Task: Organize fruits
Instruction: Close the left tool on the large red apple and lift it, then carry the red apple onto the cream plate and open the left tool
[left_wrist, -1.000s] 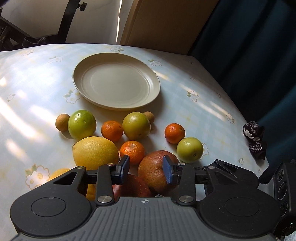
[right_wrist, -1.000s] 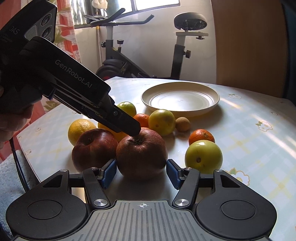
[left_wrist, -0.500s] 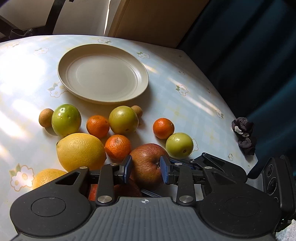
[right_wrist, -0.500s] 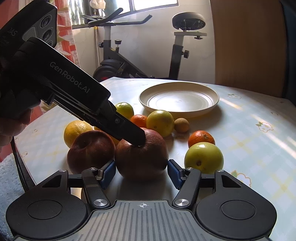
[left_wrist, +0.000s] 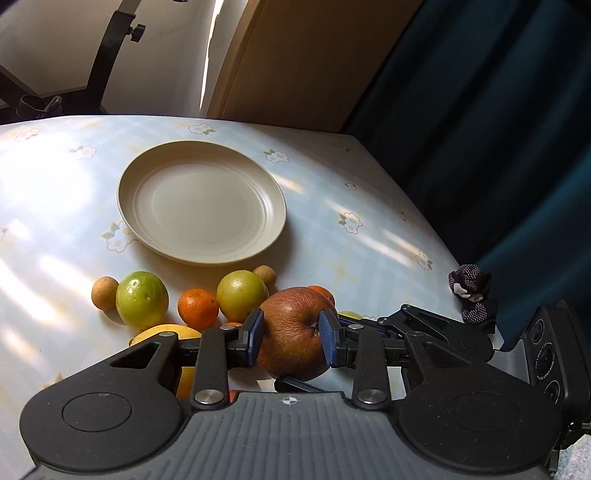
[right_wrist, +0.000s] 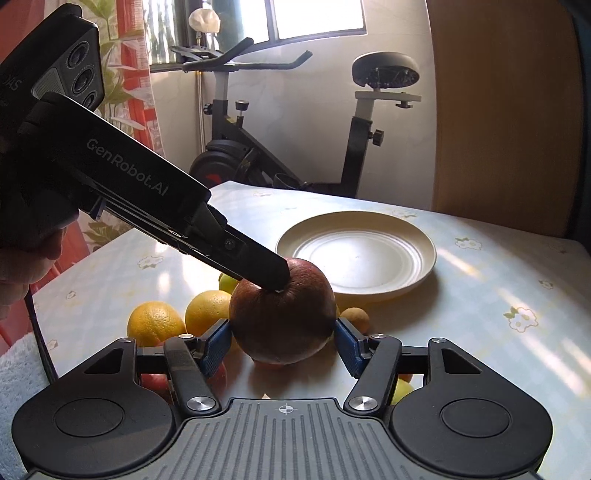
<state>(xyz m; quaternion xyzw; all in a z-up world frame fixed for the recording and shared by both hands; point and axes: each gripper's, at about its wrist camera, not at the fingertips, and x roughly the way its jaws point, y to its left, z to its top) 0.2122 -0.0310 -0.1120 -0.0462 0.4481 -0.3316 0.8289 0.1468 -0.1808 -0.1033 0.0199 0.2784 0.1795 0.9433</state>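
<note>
Floral-clothed table (left_wrist: 369, 206): plate (left_wrist: 201, 201), fruits (left_wrist: 142, 304).

The round cream ceramic plate (left_wrist: 202, 202) is lying far on the flowered plastic tablecloth (left_wrist: 369, 236); the small round citrus fruits (left_wrist: 197, 308) are lying nearer, before it.

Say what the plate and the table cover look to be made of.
Plate: likely melamine or matte ceramic; cream, faintly speckled, dull sheen, moulded rings. Table cover: probably vinyl or oilcloth; glossy, mirrors window light, printed flowers and checks.
</note>
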